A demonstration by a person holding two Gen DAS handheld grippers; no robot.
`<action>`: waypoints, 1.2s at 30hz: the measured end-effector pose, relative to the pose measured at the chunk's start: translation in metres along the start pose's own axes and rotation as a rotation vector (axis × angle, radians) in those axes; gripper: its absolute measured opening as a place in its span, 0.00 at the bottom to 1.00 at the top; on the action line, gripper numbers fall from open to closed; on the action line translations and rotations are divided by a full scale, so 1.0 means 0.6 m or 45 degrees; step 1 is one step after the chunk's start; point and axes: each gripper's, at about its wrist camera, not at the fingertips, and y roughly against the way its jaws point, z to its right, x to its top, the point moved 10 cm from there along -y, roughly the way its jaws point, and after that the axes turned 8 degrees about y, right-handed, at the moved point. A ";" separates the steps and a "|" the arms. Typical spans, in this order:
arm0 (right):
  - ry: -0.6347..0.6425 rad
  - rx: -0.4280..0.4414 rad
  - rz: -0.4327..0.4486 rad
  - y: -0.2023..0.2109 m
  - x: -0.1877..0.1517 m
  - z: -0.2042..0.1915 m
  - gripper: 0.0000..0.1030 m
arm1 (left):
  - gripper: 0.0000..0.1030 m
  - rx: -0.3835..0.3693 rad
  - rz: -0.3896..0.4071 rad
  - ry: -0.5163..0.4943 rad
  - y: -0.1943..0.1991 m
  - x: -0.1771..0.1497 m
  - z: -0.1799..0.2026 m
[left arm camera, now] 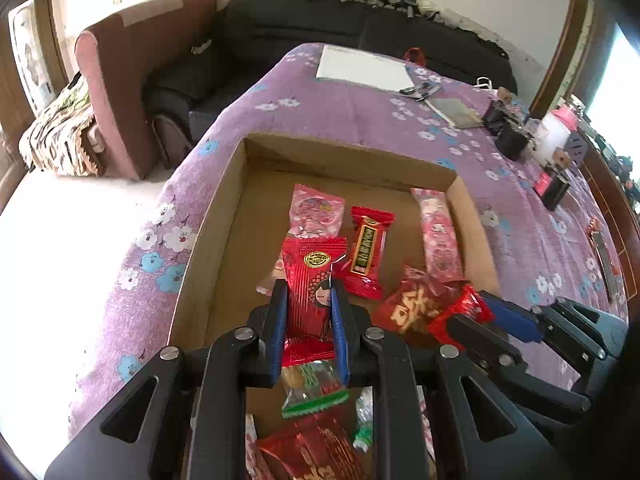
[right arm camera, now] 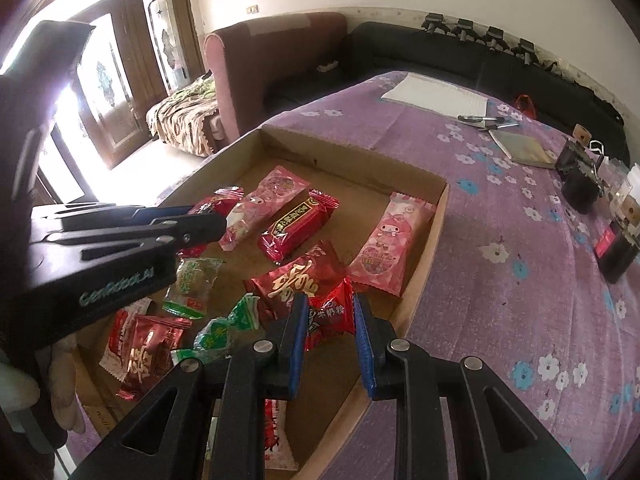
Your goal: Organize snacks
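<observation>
1. Showing both tongs at work inside the cardboard tray (left arm camera: 208, 240), which lies on the purple floral cloth (left arm camera: 360, 116) of the counter. The snacks are scattered across the tray floor.
2. Left tongs (left arm camera: 308, 292) are clenched on a red girl-print packet (left arm camera: 310, 276), which overlaps a pink packet (left arm camera: 316, 210) toward the tray's far wall.
3. Right tongs (right arm camera: 330, 312) straddle a small red milk-candy packet (right arm camera: 330, 318) near the tray's right wall; whether they press it cannot be told.
4. Risk: foil wrappers are slick, so the red girl-print packet may slip or twist out if held only by its edges.
5. Risk: the milk-candy packet lies on a larger red gold-lettered packet (right arm camera: 300, 280), which could be dragged along with it.
6. Risk: both tongs sit close together, so crossing paths could collide.
7. Room: the tray's left half is bare, as is the cloth just beyond its far wall. The tray's low walls may catch a packet moved sideways.
</observation>
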 end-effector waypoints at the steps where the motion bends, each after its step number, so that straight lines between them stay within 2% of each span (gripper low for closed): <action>1: -0.001 0.000 -0.001 -0.002 -0.001 0.001 0.24 | 0.17 0.004 -0.010 0.006 -0.005 0.000 -0.002; 11: -0.015 0.006 -0.012 -0.011 -0.005 0.004 0.24 | 0.20 -0.010 -0.053 0.062 -0.030 0.008 -0.011; 14: -0.019 0.033 -0.013 -0.008 -0.008 -0.002 0.24 | 0.41 -0.042 -0.038 0.092 -0.023 0.013 -0.012; 15: -0.022 0.043 -0.018 -0.007 -0.010 -0.004 0.26 | 0.57 -0.061 -0.029 0.100 -0.018 0.014 -0.011; 16: -0.029 0.056 -0.018 -0.005 -0.012 -0.006 0.31 | 0.66 -0.080 -0.014 0.105 -0.011 0.017 -0.011; 19: -0.055 0.066 0.011 0.008 -0.012 -0.004 0.48 | 0.67 -0.093 0.019 0.106 0.006 0.023 -0.010; 24: -0.106 0.077 0.068 0.042 -0.012 0.005 0.51 | 0.67 -0.104 0.062 0.106 0.037 0.023 -0.003; 29: -0.153 0.069 0.134 0.093 -0.023 0.020 0.51 | 0.67 -0.092 0.164 0.112 0.090 0.020 0.004; 31: -0.183 0.064 0.168 0.119 -0.033 0.028 0.52 | 0.67 -0.075 0.243 0.121 0.122 0.017 0.005; 33: -0.215 0.062 0.196 0.140 -0.043 0.036 0.54 | 0.67 -0.033 0.345 0.135 0.158 0.015 0.003; 35: -0.242 0.060 0.221 0.160 -0.056 0.041 0.56 | 0.67 0.040 0.493 0.146 0.206 0.011 -0.001; 36: -0.251 0.059 0.232 0.169 -0.062 0.042 0.56 | 0.72 0.085 0.575 0.147 0.232 0.008 -0.003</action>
